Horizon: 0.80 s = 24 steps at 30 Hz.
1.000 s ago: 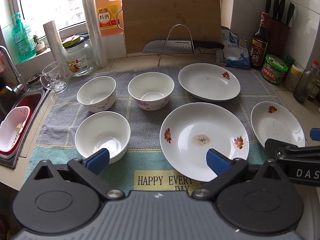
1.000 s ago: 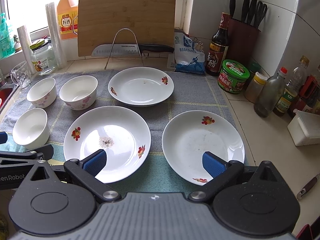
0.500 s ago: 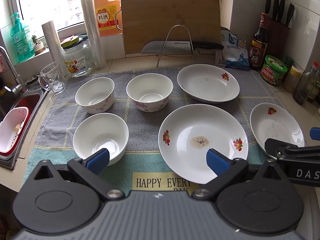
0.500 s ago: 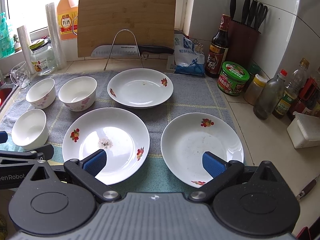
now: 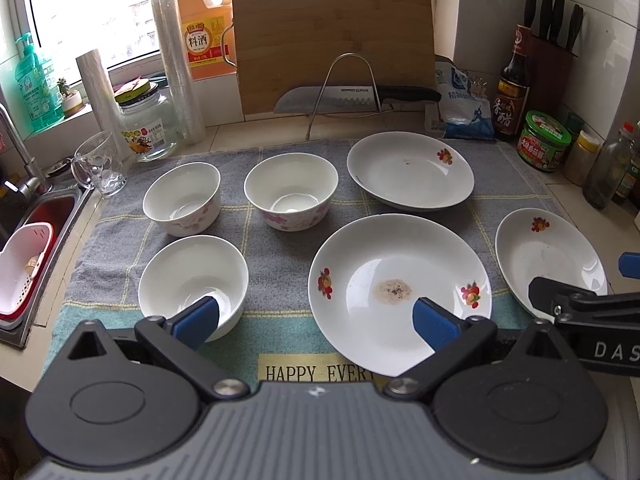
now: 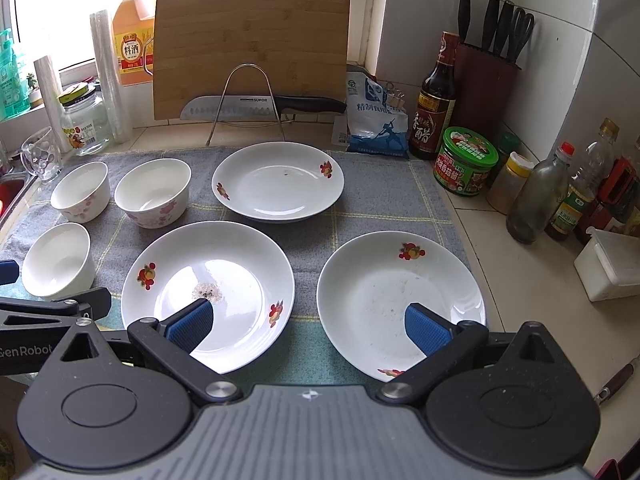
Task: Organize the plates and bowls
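Three plates, three bowls on towel (image 5: pixel 280 256), ahead of both fingers. Left gripper (image 5: pixel 316 318) and right gripper (image 6: pixel 310 322): wide, empty. Near plate (image 6: pixel 208 288) between right fingers: likely rigid, slippery, breakable (grip the rim).

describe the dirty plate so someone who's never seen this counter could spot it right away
Start at the grey towel spread in front of the upright wooden cutting board. Three bowls stand on its left half and three plates lie on its right half. The dirty plate is the front middle one, the only one with a brownish speckled patch of residue at its centre.
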Each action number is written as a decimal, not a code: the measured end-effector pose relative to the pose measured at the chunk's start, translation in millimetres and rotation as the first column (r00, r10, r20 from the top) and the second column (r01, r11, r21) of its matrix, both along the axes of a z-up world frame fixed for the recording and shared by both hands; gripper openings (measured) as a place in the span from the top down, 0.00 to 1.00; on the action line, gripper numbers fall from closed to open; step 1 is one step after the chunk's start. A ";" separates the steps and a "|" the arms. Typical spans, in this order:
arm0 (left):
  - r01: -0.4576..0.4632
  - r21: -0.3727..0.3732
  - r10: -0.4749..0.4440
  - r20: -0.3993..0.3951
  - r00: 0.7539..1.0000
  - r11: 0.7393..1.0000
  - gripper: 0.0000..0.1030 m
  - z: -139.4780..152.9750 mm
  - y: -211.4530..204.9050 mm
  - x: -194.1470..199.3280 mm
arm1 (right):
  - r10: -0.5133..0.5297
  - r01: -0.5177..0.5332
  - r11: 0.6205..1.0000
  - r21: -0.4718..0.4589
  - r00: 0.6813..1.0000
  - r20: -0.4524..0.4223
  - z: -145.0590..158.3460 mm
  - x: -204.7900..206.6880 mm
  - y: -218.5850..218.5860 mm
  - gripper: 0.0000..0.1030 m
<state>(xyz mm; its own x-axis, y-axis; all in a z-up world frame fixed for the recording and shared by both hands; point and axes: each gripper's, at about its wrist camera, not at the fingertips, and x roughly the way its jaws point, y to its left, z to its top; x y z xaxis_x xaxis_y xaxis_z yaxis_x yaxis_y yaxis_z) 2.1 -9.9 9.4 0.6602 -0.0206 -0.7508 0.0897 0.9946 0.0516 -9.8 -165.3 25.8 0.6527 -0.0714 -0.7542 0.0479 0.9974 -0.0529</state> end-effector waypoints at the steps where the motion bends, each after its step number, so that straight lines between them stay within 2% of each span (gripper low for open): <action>1: 0.004 -0.001 -0.004 0.004 1.000 1.000 0.01 0.3 -0.8 0.4 | 0.004 -0.004 1.000 0.004 1.000 0.006 0.2 -0.3 -1.7 0.00; 10: 0.070 0.009 -0.071 0.050 0.996 0.997 0.01 3.2 -15.8 5.2 | 0.061 -0.063 0.998 0.009 0.990 0.126 6.3 -10.2 -21.5 0.00; 17: 0.099 0.012 -0.099 0.057 0.993 0.995 0.01 2.6 -30.5 11.9 | 0.064 -0.064 0.998 -0.009 0.986 0.152 -4.2 -18.7 -56.2 0.00; 24: 0.134 -0.043 -0.132 0.034 0.991 0.990 0.01 -2.4 -50.0 20.9 | 0.079 -0.078 0.997 -0.013 0.986 0.144 -32.3 -32.6 -97.2 0.00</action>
<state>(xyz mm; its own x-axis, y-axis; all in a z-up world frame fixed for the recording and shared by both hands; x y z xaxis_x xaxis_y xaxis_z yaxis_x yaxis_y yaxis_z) 23.0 -59.9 7.0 0.6721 -0.1433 -0.7264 0.2203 0.9754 0.0115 -42.4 -262.6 -6.5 0.7585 -0.0213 -0.6514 -0.0224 0.9980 -0.0587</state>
